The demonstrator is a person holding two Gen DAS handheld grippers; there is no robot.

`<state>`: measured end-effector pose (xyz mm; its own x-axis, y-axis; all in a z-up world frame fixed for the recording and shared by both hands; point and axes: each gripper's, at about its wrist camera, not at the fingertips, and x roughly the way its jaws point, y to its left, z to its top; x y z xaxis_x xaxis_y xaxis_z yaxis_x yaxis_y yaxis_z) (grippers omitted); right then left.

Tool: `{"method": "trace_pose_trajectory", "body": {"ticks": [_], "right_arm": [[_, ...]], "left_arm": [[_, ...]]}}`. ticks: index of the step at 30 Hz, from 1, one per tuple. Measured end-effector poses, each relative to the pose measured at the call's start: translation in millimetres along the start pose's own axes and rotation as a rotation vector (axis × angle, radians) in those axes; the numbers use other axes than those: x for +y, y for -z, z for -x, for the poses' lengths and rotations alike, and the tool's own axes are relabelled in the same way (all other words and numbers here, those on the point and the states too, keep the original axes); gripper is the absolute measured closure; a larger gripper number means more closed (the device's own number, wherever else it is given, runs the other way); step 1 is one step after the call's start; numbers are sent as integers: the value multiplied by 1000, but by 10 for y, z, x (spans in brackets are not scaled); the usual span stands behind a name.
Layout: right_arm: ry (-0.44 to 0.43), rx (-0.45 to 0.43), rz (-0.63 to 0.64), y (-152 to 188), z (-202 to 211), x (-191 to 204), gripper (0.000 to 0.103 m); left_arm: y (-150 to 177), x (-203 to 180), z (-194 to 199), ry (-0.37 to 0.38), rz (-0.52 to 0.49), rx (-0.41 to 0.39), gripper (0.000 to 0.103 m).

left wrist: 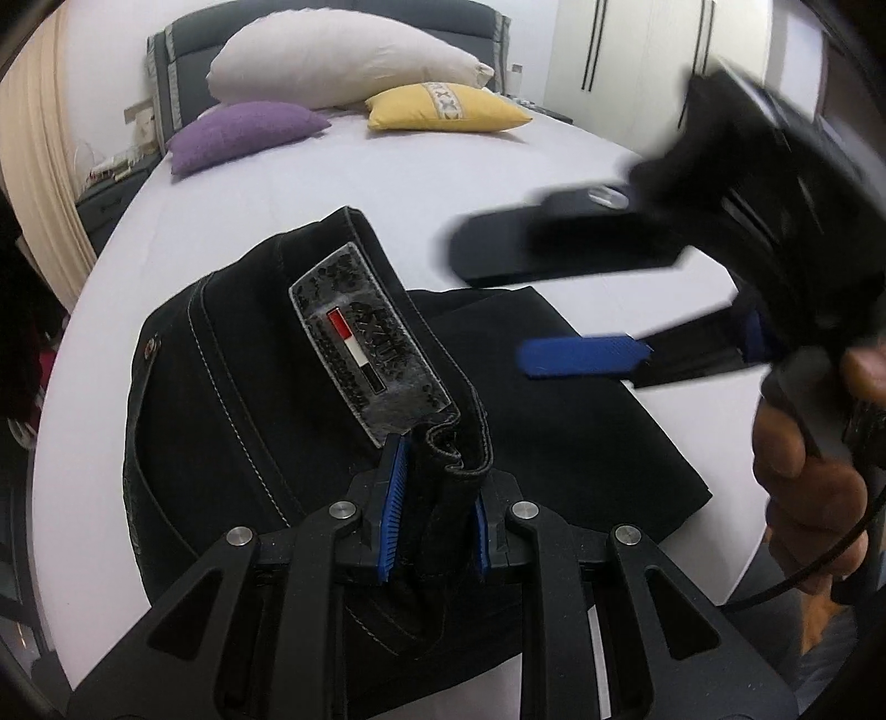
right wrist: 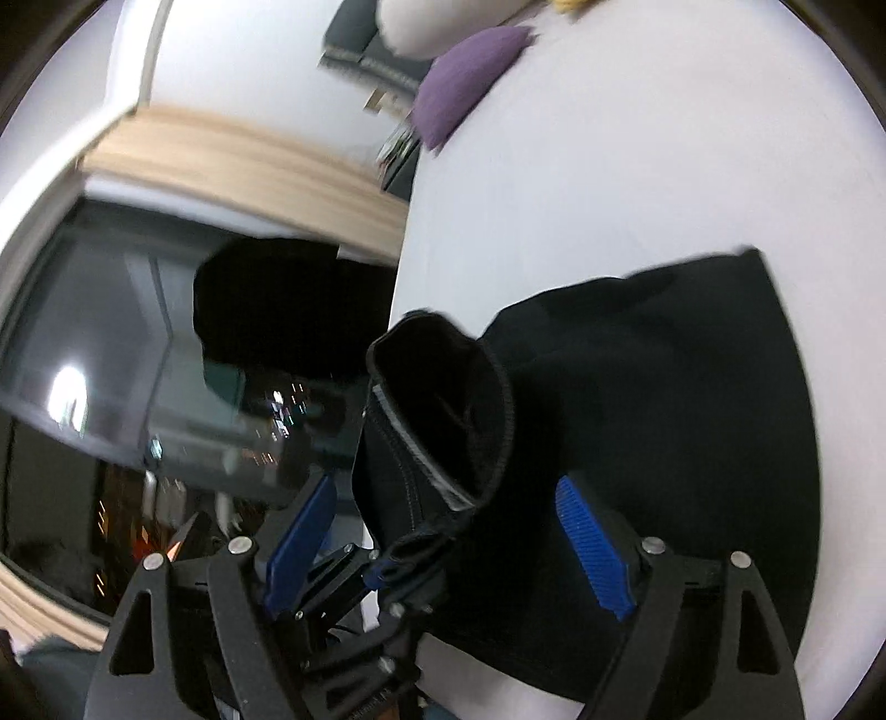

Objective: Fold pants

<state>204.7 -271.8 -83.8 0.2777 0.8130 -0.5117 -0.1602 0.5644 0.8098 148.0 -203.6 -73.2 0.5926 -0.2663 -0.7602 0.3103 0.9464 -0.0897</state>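
Observation:
Black jeans (left wrist: 232, 399) lie folded on the white bed (left wrist: 421, 166), with a grey leather waistband patch (left wrist: 368, 338) facing up. My left gripper (left wrist: 434, 476) is shut on the waistband edge beside the patch. My right gripper (left wrist: 531, 302) hovers open and empty above the folded legs at the right, blurred, with a hand (left wrist: 808, 459) on its grip. In the right wrist view the right gripper (right wrist: 448, 498) is open, its blue pads (right wrist: 595, 548) apart around the raised waistband (right wrist: 443, 399), which the left gripper (right wrist: 387, 565) holds.
A white pillow (left wrist: 343, 58), a purple cushion (left wrist: 243, 133) and a yellow cushion (left wrist: 443, 108) lie at the headboard (left wrist: 183, 50). A wardrobe (left wrist: 637, 50) stands at the right. A dark window (right wrist: 99, 343) and beige curtain (right wrist: 249, 149) lie beyond the bed's left edge.

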Motion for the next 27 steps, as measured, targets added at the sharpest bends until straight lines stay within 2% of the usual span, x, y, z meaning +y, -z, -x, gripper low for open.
{"method": "trace_pose_trajectory", "body": {"ticks": [4,6,8,12,14,20,27], "right_arm": [[81,46,82,-109,-109,122,20],[120,79,114,-87,-128,87,29],[170,113,146,-80,-137,55,44],[172,118,117,-52,-79,-80,64],[186,92,105,-35,7,-167,92],[208,38,107,-26,226,-292,95],[226,-9,105,-85,432,-386,95]], "left_arm": [[93,-118,1,10,-35,-4,84],[128,-176,-2,22,-52,-1,84],[145,-268,-12,36,-74,-2,84],[160,-442,-46,62,-114,-5,84],[155,-515,-91,70,-125,2,84],[60,-701,-213,100,-149,-1,85],[-86,-730,-387,129,-155,-16,85]]}}
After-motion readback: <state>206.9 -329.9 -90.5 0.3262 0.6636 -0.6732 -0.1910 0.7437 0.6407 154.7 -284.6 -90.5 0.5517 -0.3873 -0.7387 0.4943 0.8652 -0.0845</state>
